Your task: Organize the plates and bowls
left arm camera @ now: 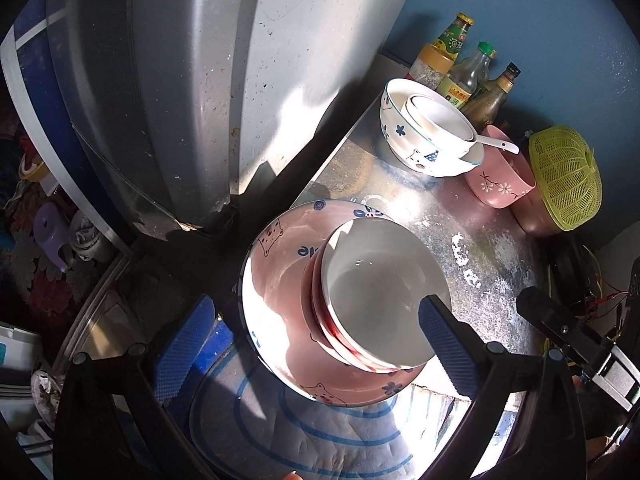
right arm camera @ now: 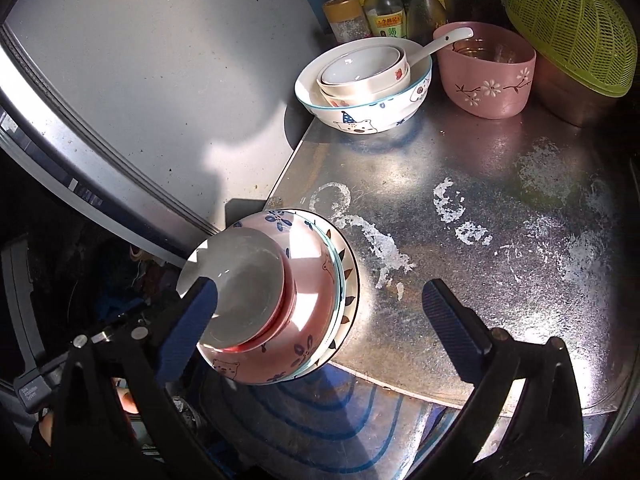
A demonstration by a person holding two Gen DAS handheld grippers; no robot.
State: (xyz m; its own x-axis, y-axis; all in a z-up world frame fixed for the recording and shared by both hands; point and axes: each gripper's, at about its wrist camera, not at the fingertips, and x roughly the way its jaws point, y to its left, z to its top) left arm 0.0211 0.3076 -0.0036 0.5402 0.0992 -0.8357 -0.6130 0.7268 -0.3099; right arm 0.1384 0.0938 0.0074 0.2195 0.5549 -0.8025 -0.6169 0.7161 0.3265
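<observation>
A stack of upturned dishes stands at the front left corner of the metal counter (right arm camera: 500, 208): a white bowl (left arm camera: 380, 292) on top of a pink patterned bowl (left arm camera: 280, 276). In the right wrist view the white bowl (right arm camera: 244, 280) and the pink bowl (right arm camera: 316, 308) rest on a patterned plate (right arm camera: 350, 272). My left gripper (left arm camera: 316, 344) is open, its fingers on either side of the stack. My right gripper (right arm camera: 328, 328) is open, the stack by its left finger. Further back a white bear-print bowl (right arm camera: 372, 108) holds two smaller bowls (right arm camera: 360, 72) and a spoon (right arm camera: 444, 42).
A pink flowered bowl (right arm camera: 488, 88), a green mesh basket (right arm camera: 576, 28) and several sauce bottles (right arm camera: 384, 4) stand along the blue back wall. A grey appliance (right arm camera: 140, 80) stands left of the counter. A round blue-striped surface (right arm camera: 320, 420) lies below the counter's front edge.
</observation>
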